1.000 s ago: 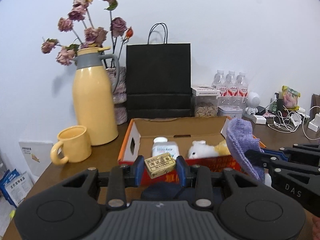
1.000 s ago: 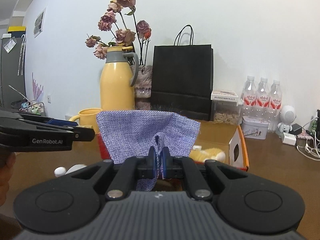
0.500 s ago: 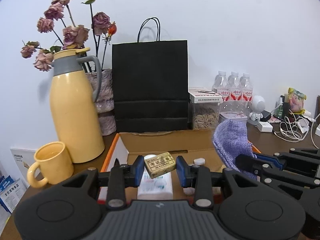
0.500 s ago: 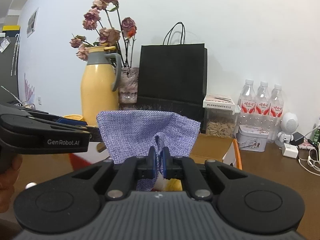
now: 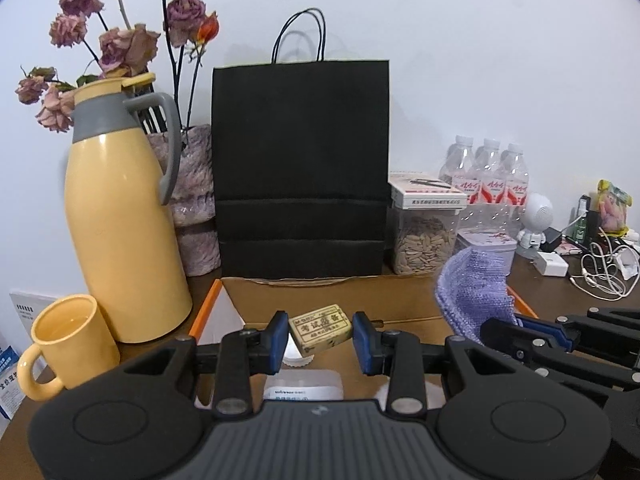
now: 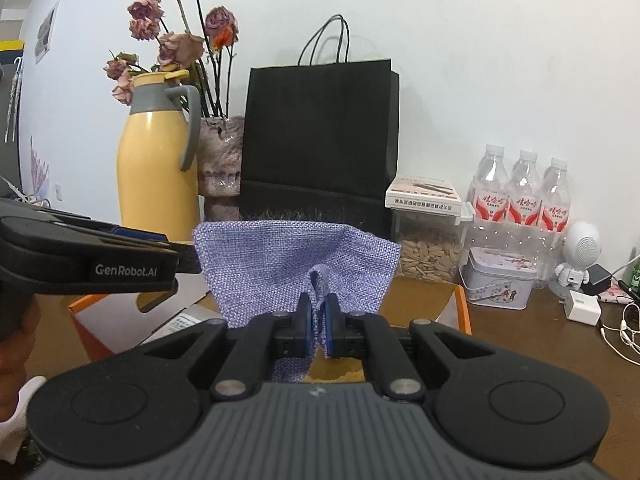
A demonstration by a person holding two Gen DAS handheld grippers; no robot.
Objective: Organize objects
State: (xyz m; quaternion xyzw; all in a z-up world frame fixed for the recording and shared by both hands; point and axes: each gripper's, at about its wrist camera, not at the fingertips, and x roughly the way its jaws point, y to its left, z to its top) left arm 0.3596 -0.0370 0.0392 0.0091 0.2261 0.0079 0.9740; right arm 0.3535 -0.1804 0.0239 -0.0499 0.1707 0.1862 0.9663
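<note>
My left gripper [image 5: 320, 334] is shut on a small tan eraser block [image 5: 320, 329] with printed characters, held above the open cardboard box [image 5: 328, 304] with orange edges. A white bottle [image 5: 304, 388] lies in the box just under the fingers. My right gripper [image 6: 319, 320] is shut on a purple woven cloth [image 6: 296, 264], which spreads up in front of the camera. In the left wrist view that cloth [image 5: 474, 288] hangs over the box's right side, with the right gripper [image 5: 520, 330] beside it. The left gripper's side [image 6: 100, 264] crosses the right wrist view at left.
Behind the box stand a black paper bag [image 5: 300, 168], a yellow jug [image 5: 120, 216] with a yellow mug [image 5: 66, 340], and a vase of dried roses [image 5: 192, 200]. To the right are a seed jar [image 5: 424, 236], a tin [image 6: 500, 278], three water bottles [image 6: 520, 196], cables [image 5: 600, 264].
Both grippers have moved forward toward the black bag, over the box. The jug, bag and bottles loom larger. The eraser and the cloth stay gripped.
</note>
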